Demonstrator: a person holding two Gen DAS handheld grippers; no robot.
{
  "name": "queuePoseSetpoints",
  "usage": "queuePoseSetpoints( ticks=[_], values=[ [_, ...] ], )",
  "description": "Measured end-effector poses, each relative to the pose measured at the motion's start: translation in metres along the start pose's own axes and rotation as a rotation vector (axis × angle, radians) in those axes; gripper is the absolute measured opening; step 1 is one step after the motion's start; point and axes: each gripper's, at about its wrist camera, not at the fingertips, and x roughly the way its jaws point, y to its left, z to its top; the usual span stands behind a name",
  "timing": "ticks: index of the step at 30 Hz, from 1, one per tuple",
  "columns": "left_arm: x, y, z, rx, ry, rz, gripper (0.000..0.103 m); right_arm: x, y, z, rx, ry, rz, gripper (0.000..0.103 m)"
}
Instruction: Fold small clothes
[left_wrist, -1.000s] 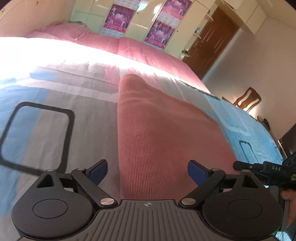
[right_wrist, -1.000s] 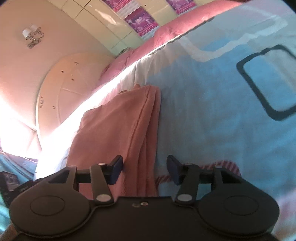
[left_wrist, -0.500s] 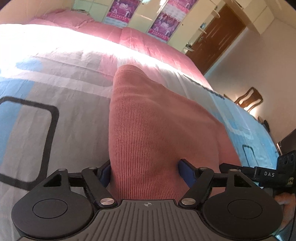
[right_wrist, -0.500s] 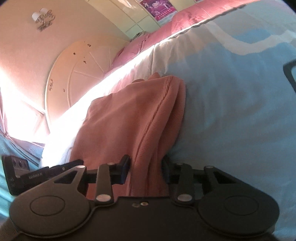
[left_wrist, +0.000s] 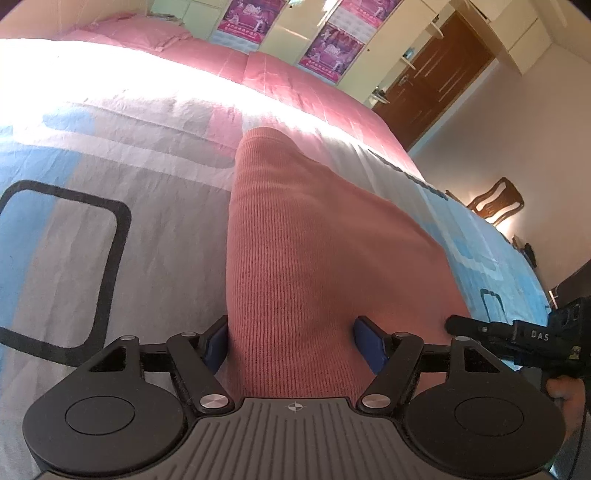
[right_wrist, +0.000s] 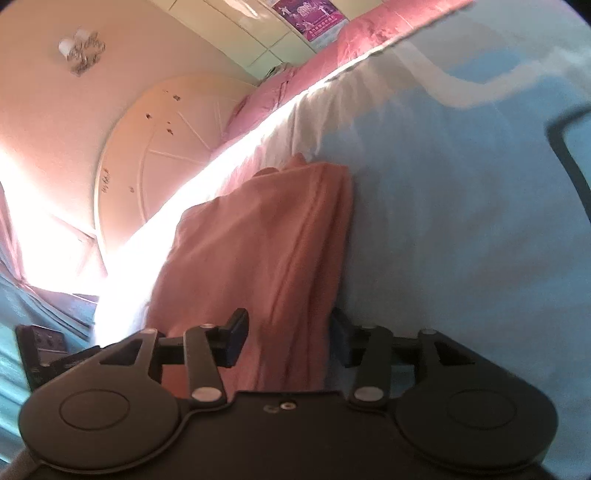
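A pink ribbed knit garment (left_wrist: 317, 266) lies folded lengthwise on the bed and runs away from me; it also shows in the right wrist view (right_wrist: 266, 254). My left gripper (left_wrist: 291, 343) has closed its blue pads on the near left corner of the garment. My right gripper (right_wrist: 288, 339) has closed on the near right corner, where the folded layers bunch between the fingers. The right gripper also shows in the left wrist view (left_wrist: 517, 339), at the right edge beside the cloth.
The bed cover (left_wrist: 110, 236) is blue, grey and white with black outlined rectangles. A pink quilt (left_wrist: 258, 62) lies at the far side. A cream round headboard (right_wrist: 159, 140) is on the left in the right wrist view. A wooden chair (left_wrist: 495, 203) and brown door (left_wrist: 428, 85) stand beyond the bed.
Both grippers moved forward onto the garment's near edge and closed on it. One second ago both stood open just short of the cloth.
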Motion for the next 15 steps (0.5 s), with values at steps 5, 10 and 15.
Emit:
queuePoseSetpoints(
  ticks=[5, 10, 15],
  values=[
    [-0.002, -0.019, -0.001, 0.098, -0.022, 0.067, 0.051, 0.009, 0.033, -0.006, -0.159, -0.001, -0.144, 0.025],
    [-0.005, -0.036, 0.001, 0.202, -0.029, 0.117, 0.046, 0.014, 0.057, -0.016, -0.295, -0.021, -0.242, 0.024],
    [-0.006, -0.033, 0.002, 0.156, -0.025, 0.110, 0.048, 0.009, 0.042, -0.012, -0.225, -0.011, -0.190, 0.024]
  ],
)
